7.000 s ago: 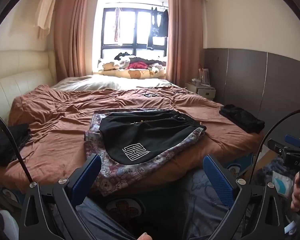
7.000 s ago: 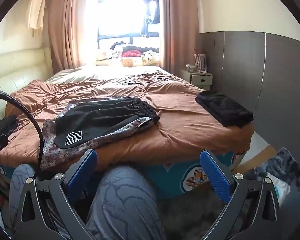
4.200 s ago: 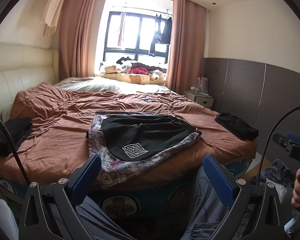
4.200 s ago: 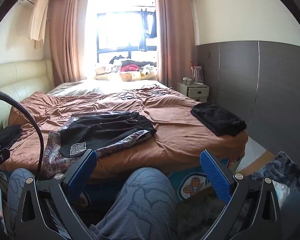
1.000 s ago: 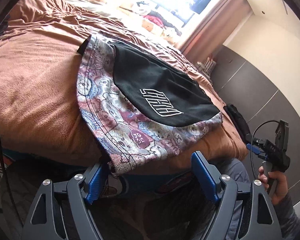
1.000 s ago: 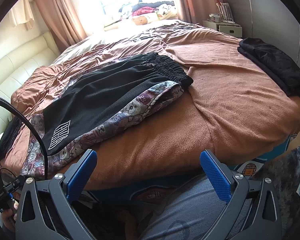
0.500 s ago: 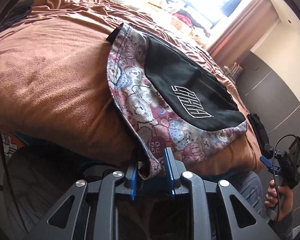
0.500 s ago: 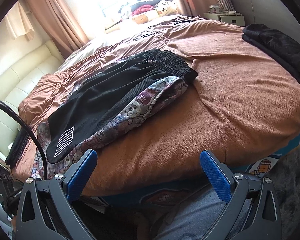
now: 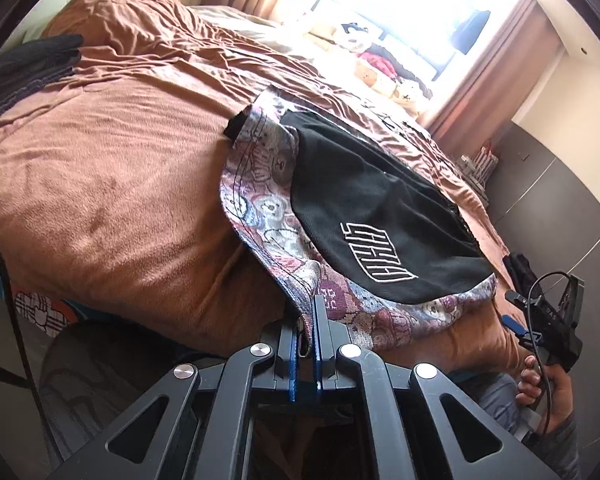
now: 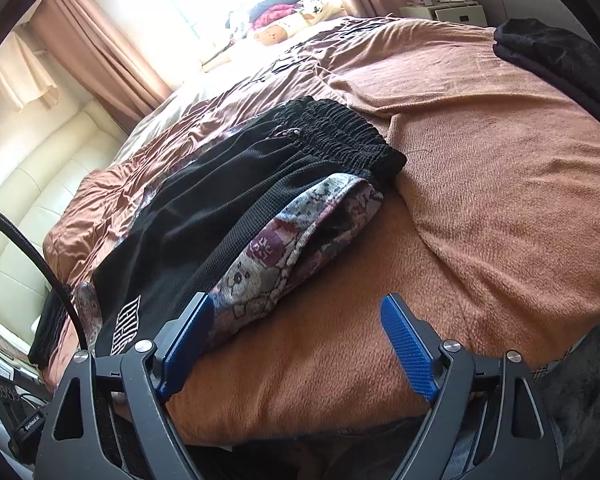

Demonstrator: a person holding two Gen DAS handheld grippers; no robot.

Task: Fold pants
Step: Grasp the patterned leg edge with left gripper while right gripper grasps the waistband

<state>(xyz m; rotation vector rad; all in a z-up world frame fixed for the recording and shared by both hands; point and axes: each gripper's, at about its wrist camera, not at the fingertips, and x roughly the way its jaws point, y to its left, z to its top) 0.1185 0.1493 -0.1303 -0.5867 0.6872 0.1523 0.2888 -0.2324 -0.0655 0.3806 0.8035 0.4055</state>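
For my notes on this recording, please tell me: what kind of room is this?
Most likely a home bedroom. A wide bed with a brown cover fills both views, curtains hang beside a bright window, and a small nightstand stands at the far side.

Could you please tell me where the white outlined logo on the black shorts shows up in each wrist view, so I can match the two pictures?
Left wrist view: the white logo sits right of centre, on the near end of the black shorts.
Right wrist view: the logo is at lower left, partly hidden behind the right gripper.
Shared landmark: the patterned pants under the shorts.
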